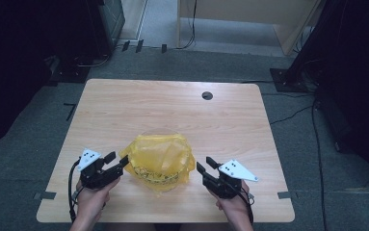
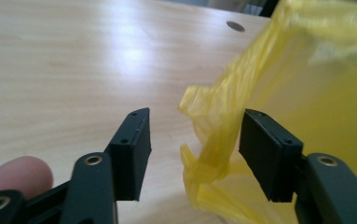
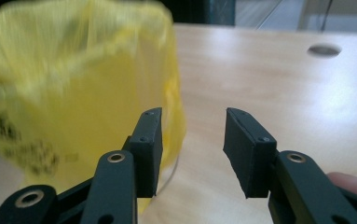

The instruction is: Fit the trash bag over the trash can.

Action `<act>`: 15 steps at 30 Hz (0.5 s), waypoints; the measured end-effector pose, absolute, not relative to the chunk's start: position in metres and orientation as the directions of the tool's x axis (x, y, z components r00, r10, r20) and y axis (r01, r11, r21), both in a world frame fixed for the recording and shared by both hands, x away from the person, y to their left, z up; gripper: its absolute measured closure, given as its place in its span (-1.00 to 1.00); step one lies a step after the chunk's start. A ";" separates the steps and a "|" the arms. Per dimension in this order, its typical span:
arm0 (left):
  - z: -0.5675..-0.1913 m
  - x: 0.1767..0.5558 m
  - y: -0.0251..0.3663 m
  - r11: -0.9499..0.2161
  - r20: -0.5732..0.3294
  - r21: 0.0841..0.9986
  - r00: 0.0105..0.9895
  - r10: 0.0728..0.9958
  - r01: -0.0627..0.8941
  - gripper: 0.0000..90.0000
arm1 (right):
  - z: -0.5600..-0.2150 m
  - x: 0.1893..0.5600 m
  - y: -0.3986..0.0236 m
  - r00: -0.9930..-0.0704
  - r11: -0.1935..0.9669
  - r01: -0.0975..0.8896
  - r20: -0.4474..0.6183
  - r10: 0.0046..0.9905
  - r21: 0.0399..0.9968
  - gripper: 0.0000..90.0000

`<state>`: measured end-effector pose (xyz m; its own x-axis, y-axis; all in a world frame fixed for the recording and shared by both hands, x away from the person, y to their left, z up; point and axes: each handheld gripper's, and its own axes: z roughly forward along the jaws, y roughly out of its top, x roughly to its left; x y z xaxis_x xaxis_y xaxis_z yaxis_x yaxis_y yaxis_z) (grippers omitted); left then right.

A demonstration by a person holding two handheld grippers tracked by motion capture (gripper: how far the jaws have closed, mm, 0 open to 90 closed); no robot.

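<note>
A crumpled yellow see-through plastic bag (image 1: 159, 161) sits on the wooden table (image 1: 172, 103) near its front edge, with dark print visible low on it. My left gripper (image 1: 117, 159) is just left of the bag with its jaws open. In the left gripper view a twisted fold of the bag (image 2: 209, 135) hangs between the jaws of the left gripper (image 2: 197, 114), and neither pad presses on it. My right gripper (image 1: 204, 163) is just right of the bag, open. In the right gripper view the bag (image 3: 73, 88) lies behind the left jaw, and the gap of the right gripper (image 3: 193, 112) holds nothing.
A round dark cable hole (image 1: 207, 95) lies in the table's far right part. Dark stands and cables stand on the grey carpet around the table. A person's hand (image 1: 91, 202) holds each gripper at the table's front edge.
</note>
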<state>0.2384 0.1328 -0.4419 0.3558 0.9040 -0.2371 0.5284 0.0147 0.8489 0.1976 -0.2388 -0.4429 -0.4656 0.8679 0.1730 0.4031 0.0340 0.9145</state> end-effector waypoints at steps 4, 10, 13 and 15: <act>-0.429 0.251 0.128 -0.032 -0.178 0.868 0.369 0.912 0.496 -0.15 | -0.433 0.212 -0.229 -0.473 0.057 0.380 0.141 0.870 0.923 0.26; -0.430 0.267 0.111 -0.208 -0.035 0.874 0.484 0.874 0.439 0.16 | -0.442 0.238 -0.217 -0.514 0.083 0.446 0.179 0.839 0.891 0.37; -0.431 0.274 0.106 -0.221 -0.018 0.878 0.492 0.871 0.424 0.49 | -0.446 0.247 -0.213 -0.519 0.105 0.451 0.165 0.838 0.886 0.66; -0.430 0.277 0.102 -0.239 -0.008 0.880 0.515 0.857 0.411 0.68 | -0.448 0.250 -0.208 -0.527 0.138 0.455 0.141 0.838 0.880 0.82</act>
<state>0.2773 0.1025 -0.4305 0.5155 0.8569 -0.0078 0.4109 -0.2392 0.8797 0.2502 -0.2083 -0.4479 -0.5271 0.8381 0.1410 0.4550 0.1382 0.8797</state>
